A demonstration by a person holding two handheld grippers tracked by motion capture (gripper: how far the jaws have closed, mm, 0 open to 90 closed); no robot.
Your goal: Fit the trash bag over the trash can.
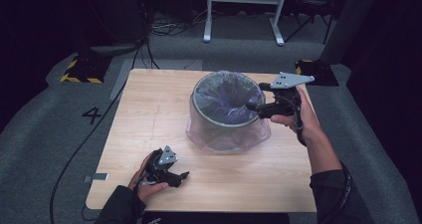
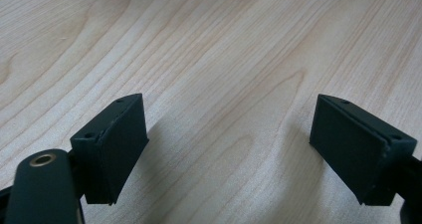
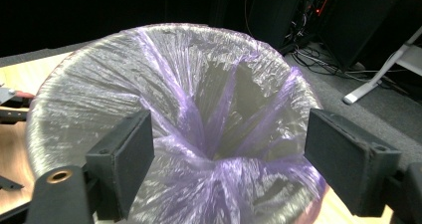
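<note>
On the light wooden table [image 1: 149, 119] stands a round bin [image 1: 226, 115] lined with a purple-tinted clear bag [image 3: 199, 134]; the bag's folds hide the bin's bottom. Right gripper [image 1: 255, 107] hangs over the bin's right rim, jaws wide apart and empty. Left gripper [image 1: 184, 176] rests low near the table's front edge, jaws likewise spread. A "4" [image 1: 92, 115] is marked on the grey floor at left.
</note>
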